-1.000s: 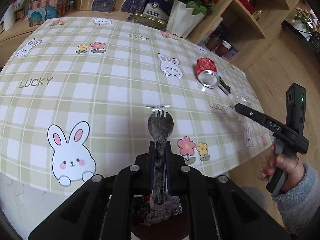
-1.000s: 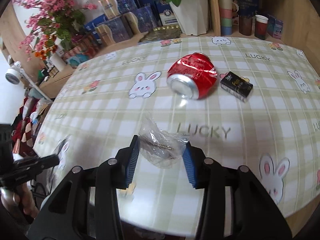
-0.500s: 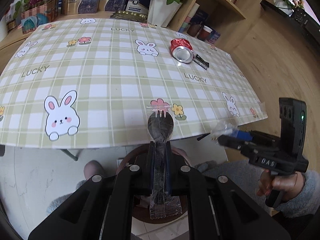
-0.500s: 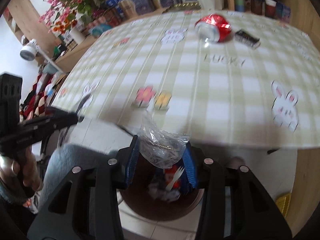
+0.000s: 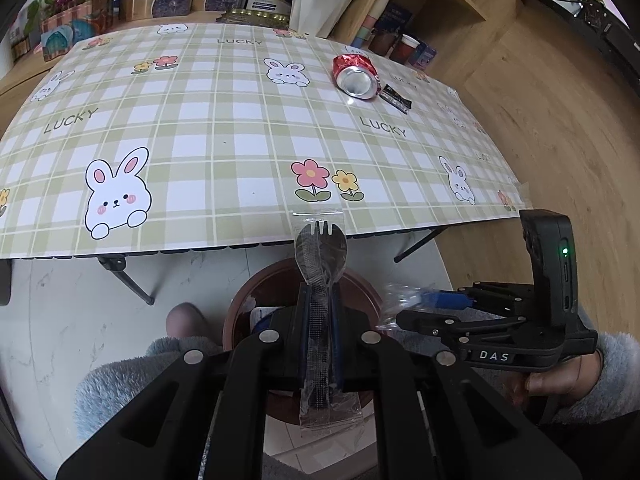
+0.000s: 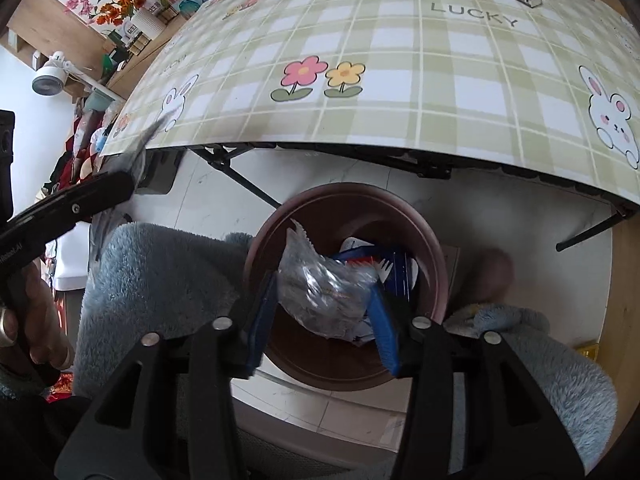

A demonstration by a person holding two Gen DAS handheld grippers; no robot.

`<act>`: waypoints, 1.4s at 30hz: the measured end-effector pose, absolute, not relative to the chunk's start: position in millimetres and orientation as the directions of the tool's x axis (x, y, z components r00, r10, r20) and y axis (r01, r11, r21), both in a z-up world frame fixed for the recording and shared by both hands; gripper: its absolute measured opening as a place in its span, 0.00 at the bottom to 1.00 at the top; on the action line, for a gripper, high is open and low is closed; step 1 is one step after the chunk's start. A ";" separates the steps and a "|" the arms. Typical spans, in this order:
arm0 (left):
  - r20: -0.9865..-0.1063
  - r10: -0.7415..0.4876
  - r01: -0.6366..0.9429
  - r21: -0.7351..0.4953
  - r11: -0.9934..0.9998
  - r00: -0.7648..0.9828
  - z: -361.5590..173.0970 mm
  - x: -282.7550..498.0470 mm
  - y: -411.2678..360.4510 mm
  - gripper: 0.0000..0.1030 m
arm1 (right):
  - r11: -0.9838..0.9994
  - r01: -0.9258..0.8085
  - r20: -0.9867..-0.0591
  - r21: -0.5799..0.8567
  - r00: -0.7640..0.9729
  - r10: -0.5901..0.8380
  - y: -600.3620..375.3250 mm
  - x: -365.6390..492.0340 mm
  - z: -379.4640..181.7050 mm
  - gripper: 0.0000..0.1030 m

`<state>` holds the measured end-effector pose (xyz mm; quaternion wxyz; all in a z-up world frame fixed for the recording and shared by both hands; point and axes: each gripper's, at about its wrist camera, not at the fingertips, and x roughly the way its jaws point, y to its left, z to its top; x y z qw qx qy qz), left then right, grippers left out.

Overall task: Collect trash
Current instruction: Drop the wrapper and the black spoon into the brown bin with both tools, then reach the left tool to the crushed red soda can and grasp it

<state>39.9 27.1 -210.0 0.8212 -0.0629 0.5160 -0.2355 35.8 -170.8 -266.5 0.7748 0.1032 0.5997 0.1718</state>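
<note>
Right claw (image 6: 324, 312): we hold the crumpled plastic wrapper (image 6: 320, 292) directly above the brown bin (image 6: 436, 256); open here.
Left claw (image 5: 320, 320): clamped on the wrapped spork (image 5: 320, 248), apparently over the bin's rim; centre it first.
Table (image 5: 224, 128): crushed can (image 5: 356, 76), beyond the bin, remains.

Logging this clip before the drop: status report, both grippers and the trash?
Left gripper shut on wrapped spork. Right gripper shut on crumpled plastic bag, both over brown bin. Crushed can, black packet on table.
</note>
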 end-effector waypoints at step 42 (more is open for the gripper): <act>-0.782 -0.331 0.199 -0.265 0.943 0.529 -203.9 83.1 54.6 0.94 | 0.960 -0.148 -0.795 0.237 0.539 0.279 -223.9 70.7 -171.7 0.95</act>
